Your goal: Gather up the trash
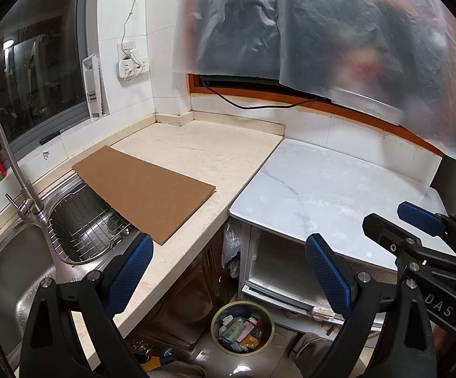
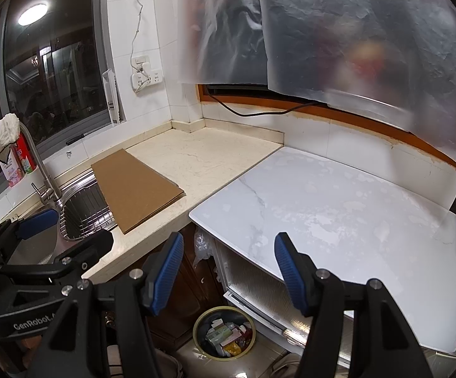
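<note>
- Looking for trash, the only loose thing we see up top is one flat sheet of cardboard [image 1: 143, 192], lying on the beige bench [image 1: 202, 154] with its near-left end hanging over the sink rack [image 1: 86, 223].
- Its long axis runs diagonally, from the back by the window down toward us and the bench's front edge.
- It sits ahead and to the left of both tools, so we'd judge the left tool [image 1: 228, 271] the nearer one; from the right tool [image 2: 228, 271] it's further left, past the bench corner.
- Both tools are released, jaws wide apart, nothing between the blue pads.
- The bin [image 1: 243, 327] is on the floor below, between the two benches, right under the gap between the left tool's pads. It already has wrappers and packets in it.
- Count: one cardboard sheet, one bin, two tools, two benches. The white marble bench [image 1: 338, 195] carries no items that we can see.
- Whether the cardboard really counts as trash is our guess; nothing else loose is in sight.
</note>
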Motion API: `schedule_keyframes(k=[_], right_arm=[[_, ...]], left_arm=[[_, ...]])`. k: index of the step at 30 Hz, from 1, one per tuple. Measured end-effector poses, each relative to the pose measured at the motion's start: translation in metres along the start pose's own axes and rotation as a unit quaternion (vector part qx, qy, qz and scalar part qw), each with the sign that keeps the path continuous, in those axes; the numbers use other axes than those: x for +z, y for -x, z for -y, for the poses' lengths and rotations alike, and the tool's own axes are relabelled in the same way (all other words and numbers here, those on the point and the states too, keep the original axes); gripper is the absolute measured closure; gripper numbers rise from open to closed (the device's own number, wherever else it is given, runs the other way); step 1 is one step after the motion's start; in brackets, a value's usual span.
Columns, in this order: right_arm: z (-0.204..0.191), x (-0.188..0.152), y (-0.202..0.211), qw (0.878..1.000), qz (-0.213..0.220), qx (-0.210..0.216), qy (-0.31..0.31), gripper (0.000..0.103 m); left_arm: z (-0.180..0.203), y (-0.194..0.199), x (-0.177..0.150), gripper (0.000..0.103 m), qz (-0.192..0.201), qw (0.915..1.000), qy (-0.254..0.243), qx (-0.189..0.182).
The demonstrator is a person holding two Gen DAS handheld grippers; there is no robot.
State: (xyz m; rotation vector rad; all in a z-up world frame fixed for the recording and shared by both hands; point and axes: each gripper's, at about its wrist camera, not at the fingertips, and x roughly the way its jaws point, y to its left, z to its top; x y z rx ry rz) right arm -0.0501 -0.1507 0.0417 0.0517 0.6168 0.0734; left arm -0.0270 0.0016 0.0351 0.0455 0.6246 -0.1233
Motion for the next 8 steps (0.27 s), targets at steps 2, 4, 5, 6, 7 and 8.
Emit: schedule_keyframes(k=[2, 4, 5, 6, 7, 8], right_arm=[[-0.0002, -0.0003, 0.0004, 1.0, 0.0, 0.0, 0.0, 0.042], [0.0001, -0.0003, 0.0, 1.0, -0.001, 0.0, 0.0, 0.042], [0.0, -0.0003, 0.0002, 1.0, -0.001, 0.001, 0.0, 0.042], [-0.0005, -0.0008, 0.0003, 1.0, -0.001, 0.001, 0.0, 0.042], [-0.0003, -0.0005, -0.0002, 1.0, -0.001, 0.001, 0.0, 0.042], [-0.0004, -0.0009, -0.0005, 1.0, 0.0, 0.001, 0.0, 0.042]], left_arm=[[-0.0023, 0.0003, -0.0007, 0.007, 0.001, 1.0, -0.001, 0.001], [-0.0049, 0.0008, -0.0013, 0.007, 0.0, 1.0, -0.002, 0.001], [-0.0048, 0.0011, -0.0014, 0.007, 0.0, 1.0, -0.003, 0.001], [-0.0037, 0.001, -0.0011, 0.007, 0.001, 1.0, -0.002, 0.001], [-0.005, 0.0012, -0.0015, 0.007, 0.001, 1.0, -0.003, 0.001], [-0.0054, 0.0017, -0.0017, 0.007, 0.001, 1.0, -0.003, 0.0]])
